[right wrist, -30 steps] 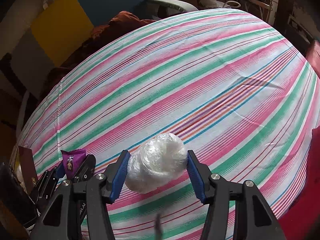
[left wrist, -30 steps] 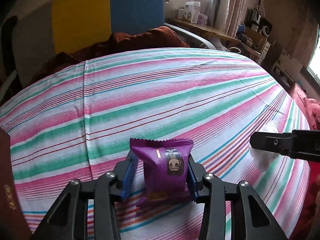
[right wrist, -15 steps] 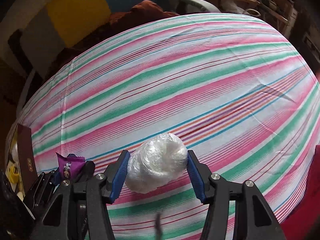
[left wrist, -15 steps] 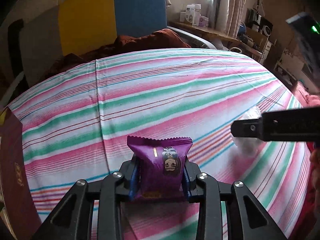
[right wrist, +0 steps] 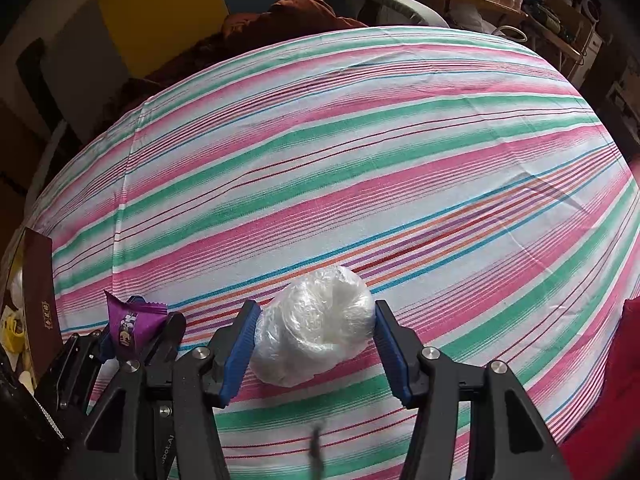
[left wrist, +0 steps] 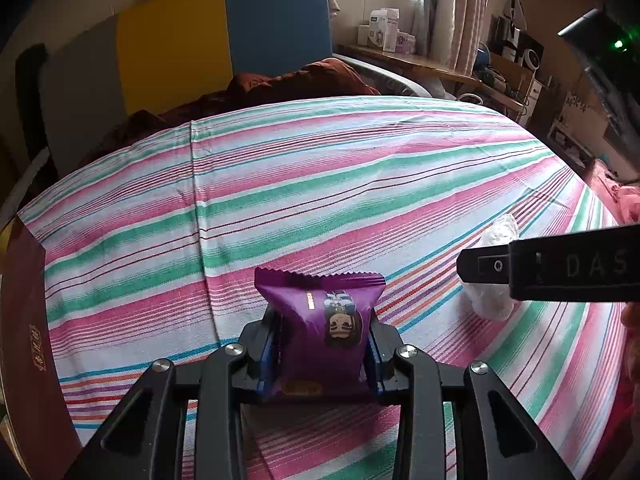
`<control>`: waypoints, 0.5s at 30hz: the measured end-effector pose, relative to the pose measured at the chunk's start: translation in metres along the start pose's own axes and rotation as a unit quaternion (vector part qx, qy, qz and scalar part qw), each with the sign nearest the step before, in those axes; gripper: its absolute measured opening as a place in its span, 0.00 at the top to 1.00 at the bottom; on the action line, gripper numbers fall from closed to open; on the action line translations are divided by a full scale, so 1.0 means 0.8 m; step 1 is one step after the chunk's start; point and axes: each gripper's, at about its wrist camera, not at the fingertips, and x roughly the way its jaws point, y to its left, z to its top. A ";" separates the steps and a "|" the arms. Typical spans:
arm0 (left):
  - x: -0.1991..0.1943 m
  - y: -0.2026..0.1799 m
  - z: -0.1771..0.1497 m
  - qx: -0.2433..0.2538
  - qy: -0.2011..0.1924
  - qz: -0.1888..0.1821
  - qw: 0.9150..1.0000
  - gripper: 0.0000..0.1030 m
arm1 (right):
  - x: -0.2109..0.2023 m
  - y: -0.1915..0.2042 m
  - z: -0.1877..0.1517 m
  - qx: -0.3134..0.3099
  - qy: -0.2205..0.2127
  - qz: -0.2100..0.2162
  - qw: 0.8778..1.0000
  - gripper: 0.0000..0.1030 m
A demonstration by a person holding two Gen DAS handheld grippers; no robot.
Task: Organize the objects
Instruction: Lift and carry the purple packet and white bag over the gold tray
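My left gripper point(left wrist: 322, 350) is shut on a purple snack packet point(left wrist: 324, 332) and holds it upright above the striped cloth point(left wrist: 320, 184). The packet also shows at the lower left of the right wrist view point(right wrist: 130, 324), in the left gripper point(right wrist: 138, 334). My right gripper point(right wrist: 314, 336) is shut on a white ball wrapped in clear plastic point(right wrist: 316, 332), held above the cloth point(right wrist: 340, 140). In the left wrist view the ball point(left wrist: 494, 268) shows at the right, partly hidden behind the right gripper's finger point(left wrist: 484, 268).
A dark red box point(left wrist: 28, 340) stands at the cloth's left edge, also in the right wrist view point(right wrist: 40, 304), with small items behind it. A brown blanket point(left wrist: 288, 84) and a yellow and blue headboard point(left wrist: 224, 36) lie beyond the far edge.
Both grippers have lifted and drawn back with their objects. The left gripper closed tighter on the packet. The red box at the left has come further into view.
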 end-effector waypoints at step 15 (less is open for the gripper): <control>-0.015 -0.005 -0.007 0.000 -0.003 0.007 1.000 0.66 | -0.003 0.006 -0.002 -0.015 -0.003 0.022 1.000 0.44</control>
